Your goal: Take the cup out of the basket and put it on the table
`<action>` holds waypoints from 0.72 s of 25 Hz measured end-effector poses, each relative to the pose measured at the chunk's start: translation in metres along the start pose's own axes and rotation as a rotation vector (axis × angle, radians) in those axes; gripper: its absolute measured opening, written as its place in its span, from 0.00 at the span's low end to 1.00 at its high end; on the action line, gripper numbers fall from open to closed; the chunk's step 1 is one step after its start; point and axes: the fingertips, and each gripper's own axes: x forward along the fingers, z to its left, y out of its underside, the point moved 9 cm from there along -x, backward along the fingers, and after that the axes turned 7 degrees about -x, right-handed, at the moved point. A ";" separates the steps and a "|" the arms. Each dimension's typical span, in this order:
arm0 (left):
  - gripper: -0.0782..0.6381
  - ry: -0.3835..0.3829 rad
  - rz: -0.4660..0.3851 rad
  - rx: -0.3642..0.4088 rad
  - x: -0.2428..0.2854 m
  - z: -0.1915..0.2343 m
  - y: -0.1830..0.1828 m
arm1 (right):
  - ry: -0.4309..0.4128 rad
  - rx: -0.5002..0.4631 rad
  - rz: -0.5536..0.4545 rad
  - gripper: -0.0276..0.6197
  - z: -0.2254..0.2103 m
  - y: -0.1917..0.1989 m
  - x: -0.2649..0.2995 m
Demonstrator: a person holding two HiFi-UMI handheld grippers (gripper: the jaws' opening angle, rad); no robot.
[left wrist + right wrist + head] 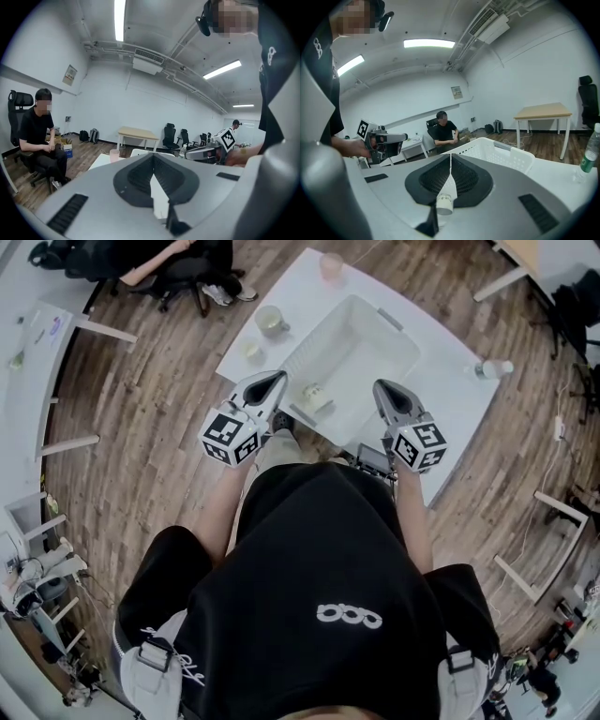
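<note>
Cup (315, 397) is the small paper one, and as far as I can tell from the head view it's lying on its side in the near left corner of the white basket (358, 352), so not on the table (450, 381) yet. The left hand-held gripper (278, 377) and the right hand-held gripper (382, 386) hang on either side of that corner, above the basket's near edge, both pointing only slightly down. Both are closed with nothing in them: in each gripper view the 2 jaws meet in a thin line, and the right gripper view only catches the cup (445, 200) through the gap under its jaws, well beyond the pads. My guess is this is a lining-up pose, with the left one closer to the cup. Whichever goes in has to open first, and since the cup is tipped over, pinching across its body seems the easy way. There's bare table left of the basket near a mug (272, 322), which looks like a sensible drop spot.
</note>
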 end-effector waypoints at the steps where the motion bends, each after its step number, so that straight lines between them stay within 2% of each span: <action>1: 0.12 -0.004 0.000 0.002 0.000 0.001 0.000 | -0.002 0.001 -0.003 0.08 -0.001 -0.001 0.002; 11: 0.12 -0.030 -0.006 0.005 0.007 0.003 -0.003 | -0.013 -0.007 0.003 0.08 -0.013 0.002 0.001; 14: 0.12 -0.028 -0.008 0.008 0.010 0.005 -0.006 | -0.085 -0.074 0.038 0.08 -0.009 -0.001 0.007; 18: 0.12 -0.034 -0.012 0.014 0.011 0.009 -0.008 | -0.258 -0.270 0.146 0.08 0.005 -0.005 0.025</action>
